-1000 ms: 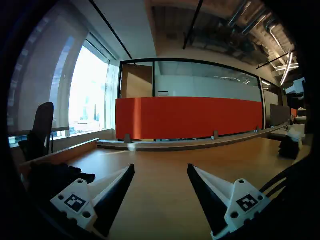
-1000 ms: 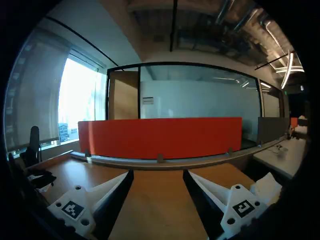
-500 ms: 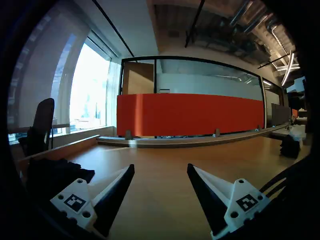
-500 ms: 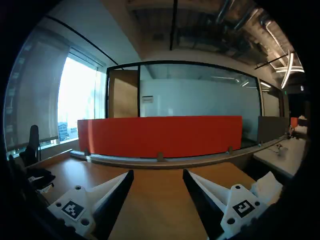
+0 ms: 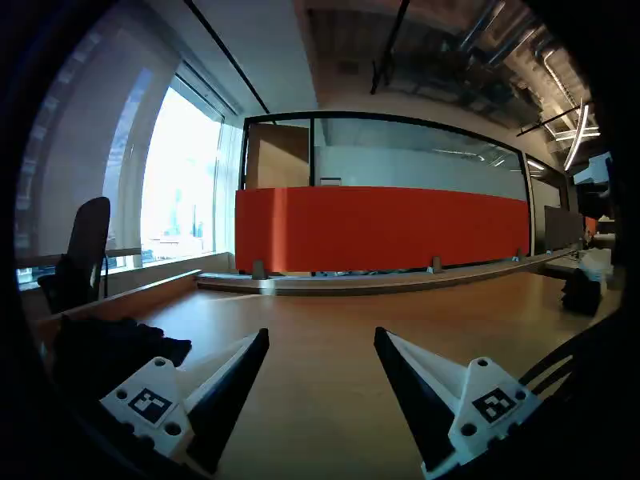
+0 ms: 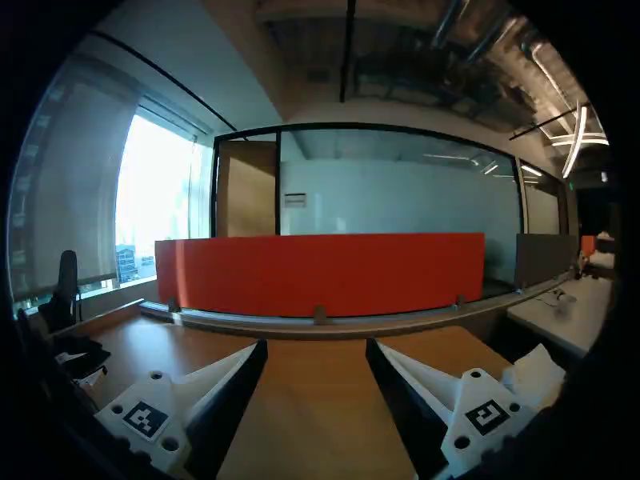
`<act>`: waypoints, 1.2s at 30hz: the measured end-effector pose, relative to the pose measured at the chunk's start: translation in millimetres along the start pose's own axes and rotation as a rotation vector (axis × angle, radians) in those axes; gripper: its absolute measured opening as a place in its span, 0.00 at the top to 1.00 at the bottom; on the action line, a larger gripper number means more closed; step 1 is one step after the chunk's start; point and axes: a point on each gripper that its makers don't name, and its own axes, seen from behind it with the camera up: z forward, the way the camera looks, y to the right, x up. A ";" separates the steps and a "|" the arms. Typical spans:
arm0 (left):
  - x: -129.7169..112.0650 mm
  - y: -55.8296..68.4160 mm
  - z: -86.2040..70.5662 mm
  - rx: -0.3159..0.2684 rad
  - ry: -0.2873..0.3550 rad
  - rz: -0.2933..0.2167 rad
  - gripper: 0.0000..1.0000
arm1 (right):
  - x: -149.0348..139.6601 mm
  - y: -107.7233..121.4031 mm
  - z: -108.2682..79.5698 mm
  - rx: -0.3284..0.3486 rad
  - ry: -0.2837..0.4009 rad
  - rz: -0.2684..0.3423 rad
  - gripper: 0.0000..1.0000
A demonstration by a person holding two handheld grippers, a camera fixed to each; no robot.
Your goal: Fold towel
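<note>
Both grippers: left gripper point(image 5: 320, 331) and right gripper point(image 6: 316, 342) hover over the wooden desk point(image 5: 448, 308), fingers spread wide, nothing between them.
Towel's place: not certain; likeliest the dark cloth heap point(image 5: 112, 352) beside the left gripper's left finger, or else the white crumpled cloth point(image 6: 538, 370) at the desk's right end.
Handling: probably soft, light and floppy; best pinched at two corners of one edge.

Daylight pours from the tall glazed window point(image 5: 180, 188) on the left, blown out to white glare, and lays a soft sheen on the smooth brown wooden desktop point(image 5: 320, 308). The open ceiling is dim apart from thin white strip lights point(image 5: 578, 132). The inner finger faces of the left gripper point(image 5: 321, 331) lie in shadow. Straight lines bow and darken toward the edges; focus is sharp.
</note>
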 end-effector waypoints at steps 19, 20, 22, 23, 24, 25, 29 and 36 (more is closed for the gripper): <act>-0.8 -0.2 0.1 0.000 0.000 0.002 0.02 | -0.1 49.9 0.5 -0.054 0.064 -0.048 0.05; -0.8 -0.2 0.1 0.000 0.000 0.001 0.02 | -3.1 52.3 0.9 -0.056 0.064 -0.047 0.05; -0.9 -0.3 0.1 0.000 0.000 0.001 0.02 | -10.3 56.4 2.3 -0.057 0.063 -0.042 0.05; -1.0 -0.3 0.1 0.000 0.000 0.001 0.02 | -14.1 58.0 3.1 -0.057 0.063 -0.038 0.05; -1.0 -0.3 0.1 0.000 0.000 0.001 0.02 | -18.3 59.6 3.9 -0.056 0.063 -0.035 0.05; -1.1 -0.1 0.2 0.000 0.000 0.001 0.02 | -22.3 60.1 4.7 -0.055 0.064 -0.032 0.05; -1.2 0.5 0.4 0.000 0.000 0.001 0.02 | -40.5 62.3 7.7 -0.053 0.068 -0.021 0.04; -1.2 -0.2 0.1 0.000 0.000 0.001 0.02 | -78.2 67.7 11.8 -0.064 0.061 0.004 0.01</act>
